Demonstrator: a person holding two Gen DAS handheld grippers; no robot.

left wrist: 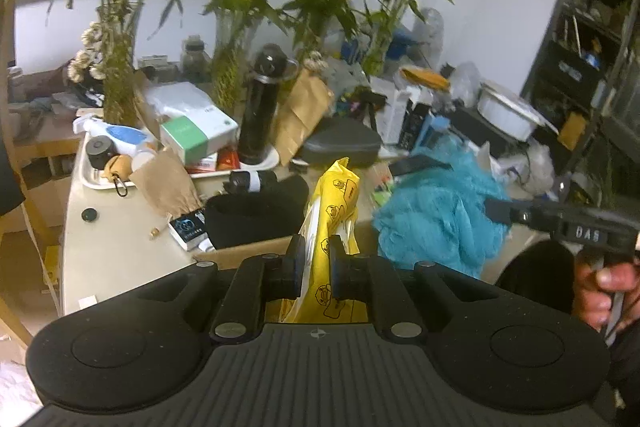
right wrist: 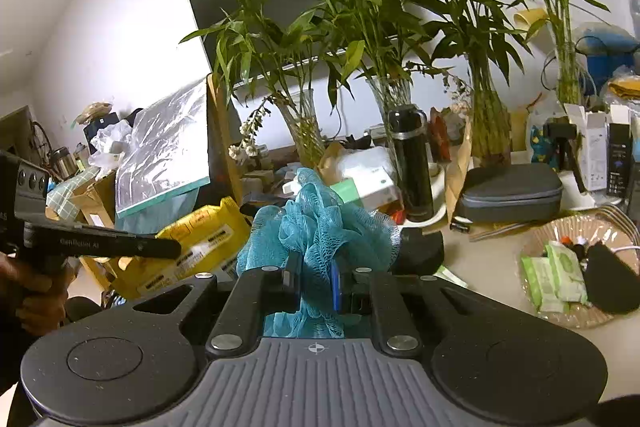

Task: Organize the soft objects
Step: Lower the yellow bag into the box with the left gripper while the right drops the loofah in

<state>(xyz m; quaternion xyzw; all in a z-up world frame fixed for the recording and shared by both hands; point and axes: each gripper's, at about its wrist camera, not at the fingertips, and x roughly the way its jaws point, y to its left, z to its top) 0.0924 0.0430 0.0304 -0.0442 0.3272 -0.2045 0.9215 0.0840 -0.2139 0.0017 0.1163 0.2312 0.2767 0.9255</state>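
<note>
The desk is crowded, plants at twelve o'clock. The right gripper is clenched on the blue loofah, held above the desk; the left gripper is clamped on the yellow pack, at nine o'clock of the loofah. Probably both are in transit. Best keep both grips firm, carry high over the bottle, and release only above the chosen spot.
</note>
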